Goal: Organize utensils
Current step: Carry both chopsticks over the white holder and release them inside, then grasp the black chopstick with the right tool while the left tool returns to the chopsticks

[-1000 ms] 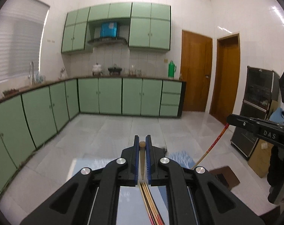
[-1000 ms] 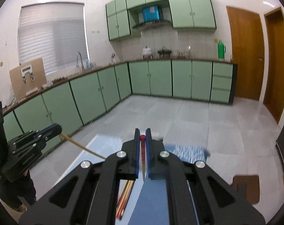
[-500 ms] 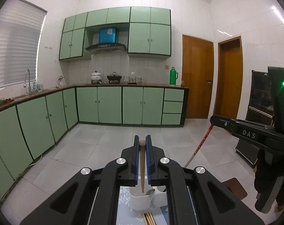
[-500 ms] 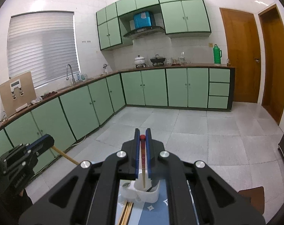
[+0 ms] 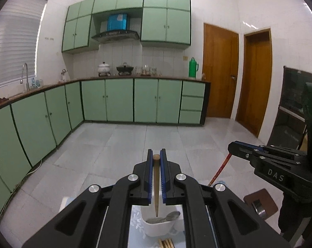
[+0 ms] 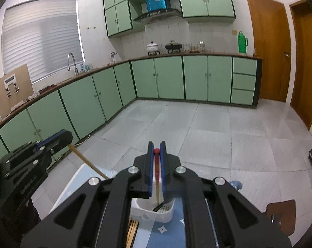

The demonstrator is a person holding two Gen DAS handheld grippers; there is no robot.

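Wooden chopstick [image 5: 156,183] is hanging tip-down from the clenched left claw [image 5: 156,159], aiming into the white holder [image 5: 158,228] below; right claw [image 6: 156,150] is gripping a red-tipped chopstick [image 6: 156,170] likewise.

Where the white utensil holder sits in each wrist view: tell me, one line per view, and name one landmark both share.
Left wrist view: the white utensil holder sits at bottom centre, just below the jaws of the left gripper, under the tip of the wooden chopstick.
Right wrist view: the holder sits at bottom centre, slightly right, under the red-topped chopstick in the right gripper.
Shared landmark: the green thermos on the far counter.
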